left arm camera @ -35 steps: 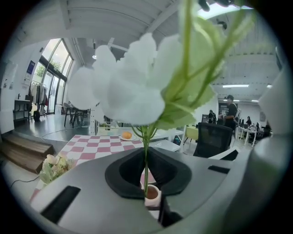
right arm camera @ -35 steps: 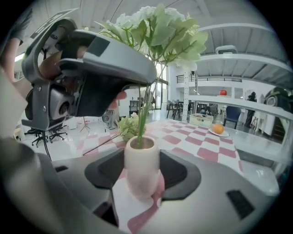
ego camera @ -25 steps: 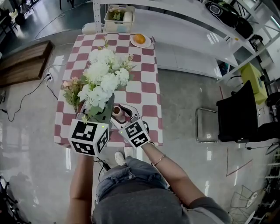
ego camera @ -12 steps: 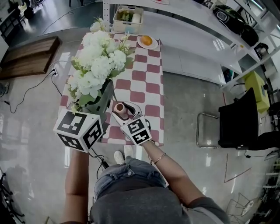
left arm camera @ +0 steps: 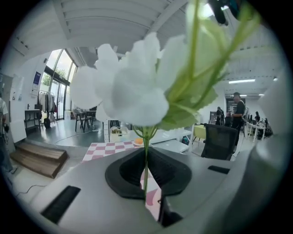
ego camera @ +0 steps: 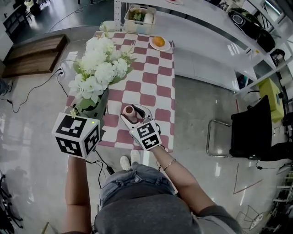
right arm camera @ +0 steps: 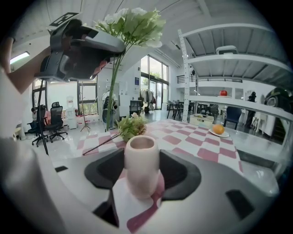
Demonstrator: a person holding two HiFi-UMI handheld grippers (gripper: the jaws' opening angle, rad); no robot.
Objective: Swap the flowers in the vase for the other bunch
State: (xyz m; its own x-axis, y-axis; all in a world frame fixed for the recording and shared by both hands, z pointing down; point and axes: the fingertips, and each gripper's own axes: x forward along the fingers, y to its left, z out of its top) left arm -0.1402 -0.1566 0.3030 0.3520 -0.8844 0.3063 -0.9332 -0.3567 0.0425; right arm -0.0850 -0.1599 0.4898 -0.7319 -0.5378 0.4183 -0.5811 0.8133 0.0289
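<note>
Pink-and-white checked cloth covers the table [ego camera: 153,84], which stands on a glossy grey floor [ego camera: 201,105] beside white shelving [ego camera: 206,27]. A plate with an orange [ego camera: 159,42] and a crate [ego camera: 141,13] sit well beyond both sets of fingers. The left gripper [left arm camera: 147,176] is clamped on the thin green stems of the white bunch [left arm camera: 130,93], its blooms rising above the fingers. The right gripper [right arm camera: 143,176] has its 2 jaws wide, pressed on the pink vase [right arm camera: 142,160], which stands upright and empty between them. The other bunch [right arm camera: 130,125] lies on the cloth beyond those fingers.
</note>
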